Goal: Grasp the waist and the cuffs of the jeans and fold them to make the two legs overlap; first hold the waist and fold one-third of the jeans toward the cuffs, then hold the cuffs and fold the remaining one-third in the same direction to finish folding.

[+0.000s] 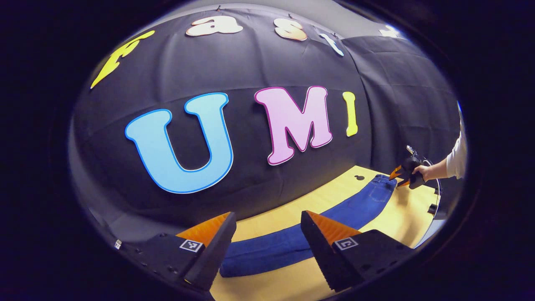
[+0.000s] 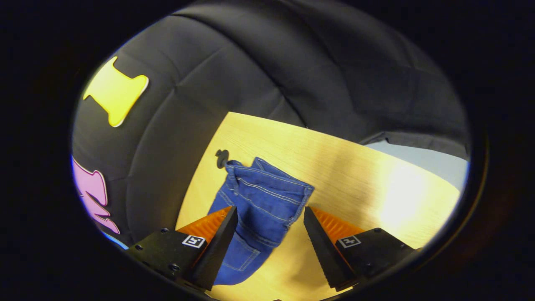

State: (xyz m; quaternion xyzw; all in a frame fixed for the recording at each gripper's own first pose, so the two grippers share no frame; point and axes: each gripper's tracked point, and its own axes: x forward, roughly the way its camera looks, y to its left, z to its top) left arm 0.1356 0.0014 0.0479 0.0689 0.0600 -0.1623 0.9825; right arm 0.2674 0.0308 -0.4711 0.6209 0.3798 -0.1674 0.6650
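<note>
Setting: a light wooden table (image 1: 388,221) set against the booth's black cloth wall (image 1: 167,75). A small dark fitting (image 2: 221,157) sits on the tabletop near the wall, just beside the waist corner.

Left side: in the left gripper view, the left gripper (image 1: 267,246) hangs above the near end of the jeans (image 1: 334,217). Its fingers stand wide apart with nothing between them. The cuffs end (image 1: 234,265) lies directly below and ahead of it, close.

Garment: the jeans lie flat as one long narrow band, which suggests the legs are already laid over each other, though this cannot be confirmed. The long axis runs from the cuffs under the left gripper away to the waist (image 2: 267,179) at the far right of the table, roughly parallel to the wall.

Right side: the right gripper (image 2: 269,238) is held by a hand (image 1: 422,172) with a white sleeve. Its fingers are spread wide, empty, poised just above the waistband and straddling the width of the garment. Contact is not evident.

Assessment: each gripper is nearer its own end; the right is the one placed for the waist. The waist fold would travel along the long axis toward the left gripper. The waist appears slightly rumpled, so a pinch may catch one layer only.
</note>
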